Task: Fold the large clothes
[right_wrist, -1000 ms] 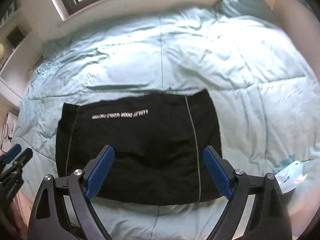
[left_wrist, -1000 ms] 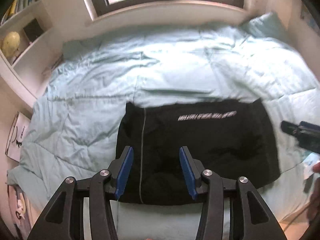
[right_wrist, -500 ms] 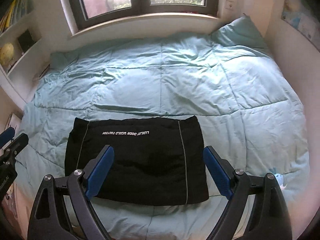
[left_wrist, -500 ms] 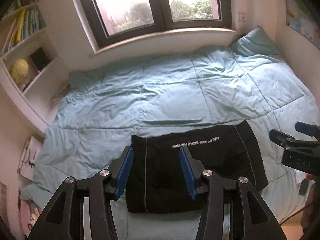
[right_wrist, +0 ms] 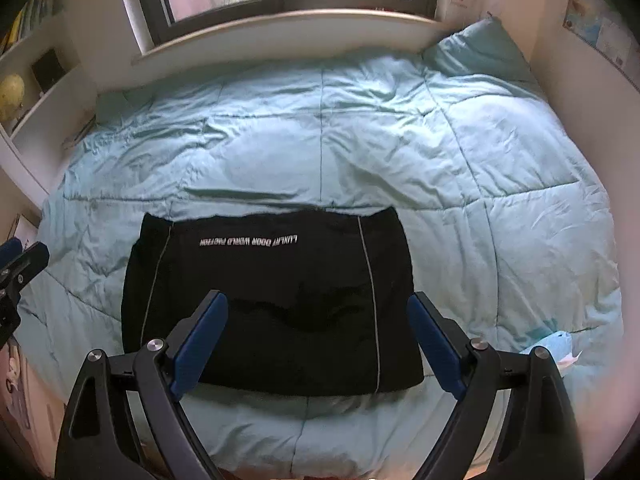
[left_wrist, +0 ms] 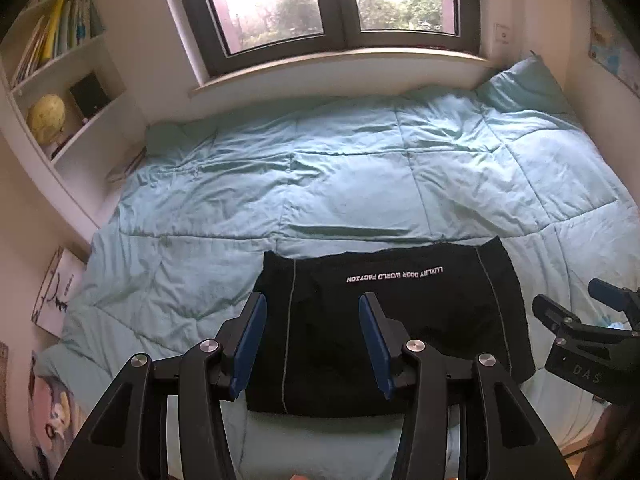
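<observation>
A black garment (left_wrist: pixel 420 312) with white lettering and thin grey piping lies folded into a flat rectangle on the near part of a light blue quilt (left_wrist: pixel 340 176); it also shows in the right wrist view (right_wrist: pixel 272 288). My left gripper (left_wrist: pixel 311 340) is open and empty, held above the garment's near left part. My right gripper (right_wrist: pixel 318 340) is wide open and empty, above the garment's near edge. It also shows at the right of the left wrist view (left_wrist: pixel 576 312). Neither gripper touches the cloth.
The quilt (right_wrist: pixel 400 128) covers the whole bed up to a window sill (left_wrist: pixel 340 64). White shelves (left_wrist: pixel 60 92) with books and a globe stand at the left. A pillow (right_wrist: pixel 480 52) lies at the far right corner. A small light blue item (right_wrist: pixel 556 340) lies near the right edge.
Both grippers have pulled back and up from the garment, so more of the bed and the window shows. The garment lies as before. Both grippers stay open.
</observation>
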`<state>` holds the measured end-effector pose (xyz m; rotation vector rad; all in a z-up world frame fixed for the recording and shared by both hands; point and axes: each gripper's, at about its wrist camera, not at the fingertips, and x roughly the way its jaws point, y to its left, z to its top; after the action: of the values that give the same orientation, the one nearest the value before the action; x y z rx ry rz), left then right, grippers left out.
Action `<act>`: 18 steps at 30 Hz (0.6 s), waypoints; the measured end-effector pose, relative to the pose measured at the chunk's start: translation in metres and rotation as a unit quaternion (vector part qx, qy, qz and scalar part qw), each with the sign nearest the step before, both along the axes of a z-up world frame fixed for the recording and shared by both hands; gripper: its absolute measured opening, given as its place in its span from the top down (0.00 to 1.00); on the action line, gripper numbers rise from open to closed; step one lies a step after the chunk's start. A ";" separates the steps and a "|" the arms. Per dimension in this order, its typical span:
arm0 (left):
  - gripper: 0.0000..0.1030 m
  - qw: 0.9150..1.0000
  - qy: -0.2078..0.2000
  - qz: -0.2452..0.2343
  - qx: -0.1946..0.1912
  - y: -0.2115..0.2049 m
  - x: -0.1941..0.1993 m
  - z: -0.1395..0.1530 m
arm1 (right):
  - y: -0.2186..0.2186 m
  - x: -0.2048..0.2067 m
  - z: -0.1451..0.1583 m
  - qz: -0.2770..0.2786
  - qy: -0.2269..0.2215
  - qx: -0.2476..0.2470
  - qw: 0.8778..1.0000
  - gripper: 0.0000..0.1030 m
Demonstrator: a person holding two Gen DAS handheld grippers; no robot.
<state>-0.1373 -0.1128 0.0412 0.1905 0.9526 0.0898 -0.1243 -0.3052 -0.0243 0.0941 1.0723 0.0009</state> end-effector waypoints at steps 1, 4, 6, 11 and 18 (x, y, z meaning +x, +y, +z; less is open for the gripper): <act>0.52 1.000 0.000 -0.001 0.007 -0.001 -0.001 -0.002 | 0.001 0.000 -0.003 0.002 0.004 -0.001 1.000 0.10; 0.52 1.000 0.002 -0.005 0.019 -0.002 -0.001 -0.006 | 0.002 -0.002 -0.009 0.003 0.011 -0.008 1.000 0.10; 0.52 1.000 0.005 -0.007 0.018 -0.001 -0.001 -0.008 | 0.001 -0.002 -0.012 0.004 0.015 -0.006 1.000 0.10; 0.52 1.000 0.017 -0.010 0.016 -0.002 -0.002 -0.014 | 0.006 -0.005 -0.016 0.014 0.022 -0.006 1.000 0.10; 0.52 1.000 0.018 -0.008 0.019 -0.002 -0.003 -0.016 | 0.005 -0.008 -0.015 0.017 0.026 -0.020 0.999 0.10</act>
<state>-0.1403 -0.1150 0.0253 0.2349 0.9855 0.0903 -0.1320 -0.3003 -0.0393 0.0397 1.1246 0.0081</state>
